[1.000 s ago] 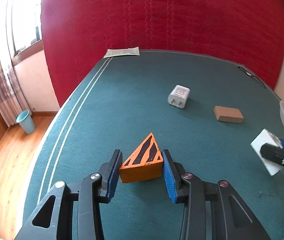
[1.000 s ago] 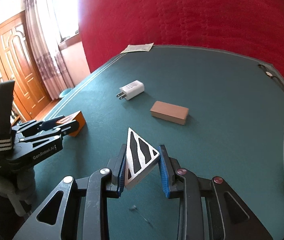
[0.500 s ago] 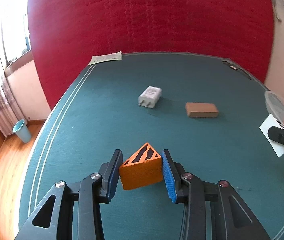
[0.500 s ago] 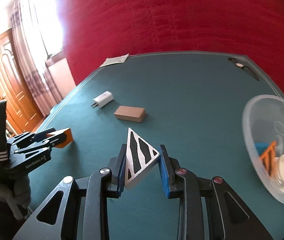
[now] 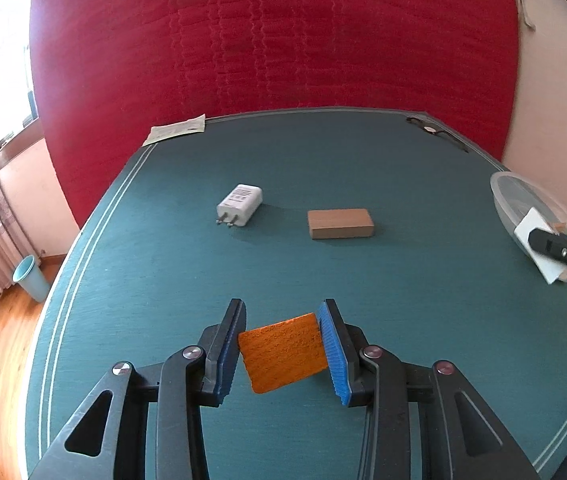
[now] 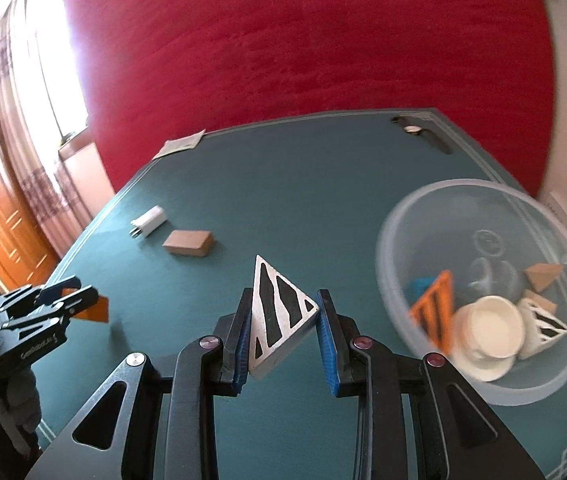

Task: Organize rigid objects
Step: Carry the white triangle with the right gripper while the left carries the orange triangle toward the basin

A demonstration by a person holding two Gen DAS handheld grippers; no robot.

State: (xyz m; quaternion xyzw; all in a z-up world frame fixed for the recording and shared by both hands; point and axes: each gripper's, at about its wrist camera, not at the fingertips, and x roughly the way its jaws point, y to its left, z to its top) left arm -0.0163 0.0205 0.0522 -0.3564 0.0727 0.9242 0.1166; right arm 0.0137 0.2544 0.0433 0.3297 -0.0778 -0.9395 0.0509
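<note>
My left gripper (image 5: 281,350) is shut on an orange wedge block (image 5: 283,352) and holds it above the green table; only the block's plain orange face shows. My right gripper (image 6: 283,340) is shut on a white wedge block with black stripes (image 6: 279,314), held above the table just left of a clear plastic bowl (image 6: 399,216). The bowl holds several pieces, among them an orange striped wedge (image 6: 435,304) and a white cup (image 6: 487,332). The right gripper also shows in the left wrist view (image 5: 563,252), by the bowl (image 5: 511,188). The left gripper shows in the right wrist view (image 6: 63,300).
A white charger plug (image 5: 239,204) and a tan rectangular block (image 5: 339,224) lie mid-table. A paper sheet (image 5: 175,130) lies at the far left corner and a dark object (image 5: 431,130) at the far right edge. A red hanging backs the table. A blue bin (image 5: 29,278) stands on the floor.
Both grippers rose and swung right with their blocks. The bowl came fully into the right wrist view. The orange block tilted, so its striped face no longer shows.
</note>
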